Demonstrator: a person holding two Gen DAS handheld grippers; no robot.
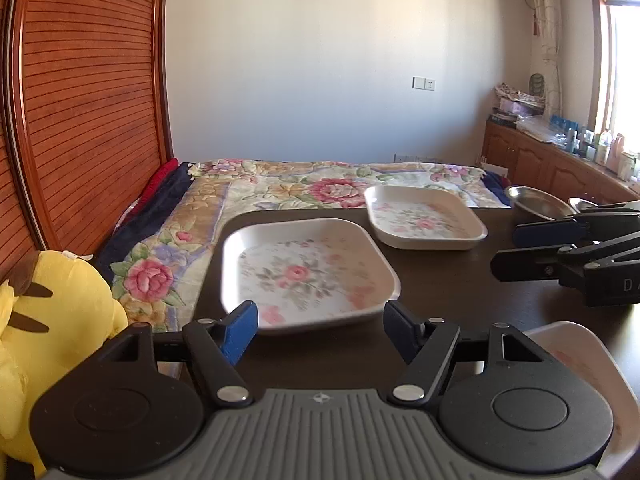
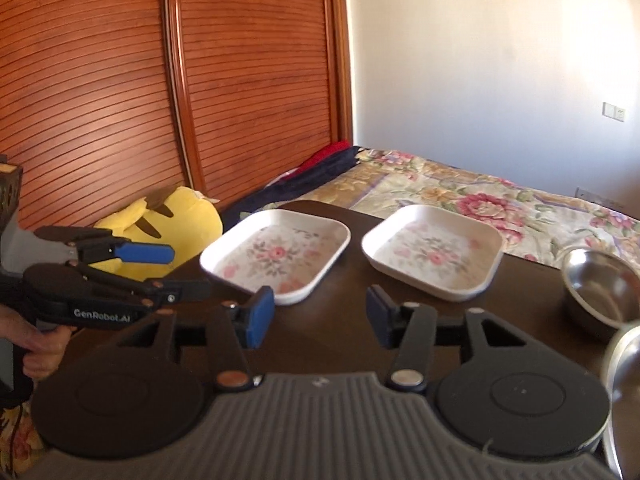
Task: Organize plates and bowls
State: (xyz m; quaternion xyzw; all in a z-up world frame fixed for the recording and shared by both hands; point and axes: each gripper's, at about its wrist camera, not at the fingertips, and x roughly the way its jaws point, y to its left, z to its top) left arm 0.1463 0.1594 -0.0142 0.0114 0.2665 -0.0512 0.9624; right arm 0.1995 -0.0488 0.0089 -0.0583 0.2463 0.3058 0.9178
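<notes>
Two square white plates with a pink flower print lie side by side on the dark table (image 1: 440, 292). The near plate (image 1: 308, 272) (image 2: 276, 254) lies just past my left gripper (image 1: 320, 332), which is open with nothing between its blue pads. The second plate (image 1: 424, 216) (image 2: 434, 252) lies farther back. My right gripper (image 2: 320, 316) is open and empty, hovering over bare table short of both plates. A steel bowl (image 2: 600, 288) (image 1: 536, 200) stands to the right, with a second steel rim (image 2: 624, 380) at the frame edge. A third floral plate (image 1: 580, 360) is partly hidden under my left gripper.
A yellow plush toy (image 1: 52, 320) sits off the table's left edge. A bed with a floral blanket (image 1: 300, 188) lies behind the table. A wooden slatted wardrobe (image 2: 120, 100) stands at the left. A hand (image 2: 36, 340) holds the left gripper's handle.
</notes>
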